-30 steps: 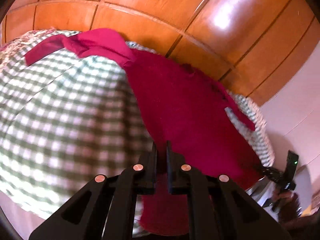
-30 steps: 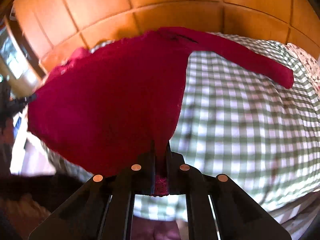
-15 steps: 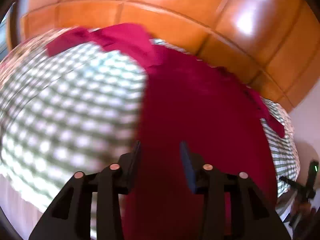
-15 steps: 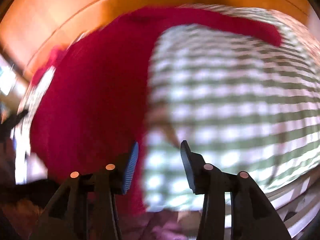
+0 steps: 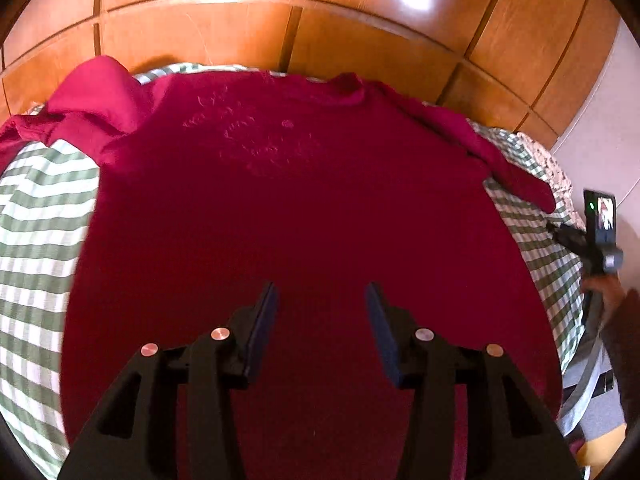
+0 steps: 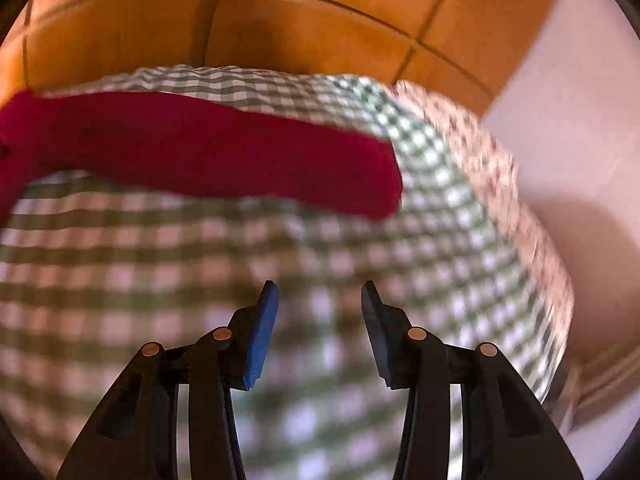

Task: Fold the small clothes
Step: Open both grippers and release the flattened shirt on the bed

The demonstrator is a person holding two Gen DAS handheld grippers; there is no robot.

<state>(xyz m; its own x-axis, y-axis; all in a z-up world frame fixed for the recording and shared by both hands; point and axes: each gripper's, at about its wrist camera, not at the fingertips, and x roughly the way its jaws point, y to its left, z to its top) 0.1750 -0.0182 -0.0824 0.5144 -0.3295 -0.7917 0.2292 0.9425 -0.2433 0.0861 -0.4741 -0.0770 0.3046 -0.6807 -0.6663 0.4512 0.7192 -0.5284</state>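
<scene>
A dark red long-sleeved top (image 5: 304, 208) lies spread flat on a green-and-white checked sheet (image 5: 36, 216). Its left sleeve (image 5: 88, 108) is bunched at the far left; its right sleeve (image 5: 508, 160) runs out to the right. My left gripper (image 5: 320, 300) is open and empty, over the lower middle of the top. In the right wrist view, my right gripper (image 6: 318, 298) is open and empty over bare checked sheet (image 6: 200, 280), and the right sleeve (image 6: 224, 160) stretches across ahead of it.
A wooden panelled headboard (image 5: 304, 20) stands behind the bed. The bed's right edge (image 6: 532, 240) has a flowered cloth, with a pale wall (image 6: 580, 100) beyond. The right gripper's body and a hand (image 5: 600, 248) show at the right of the left wrist view.
Both grippers were shut on the top's hem one second ago. Both have opened and let it go. The left moved over the top's middle; the right swung right towards the sleeve.
</scene>
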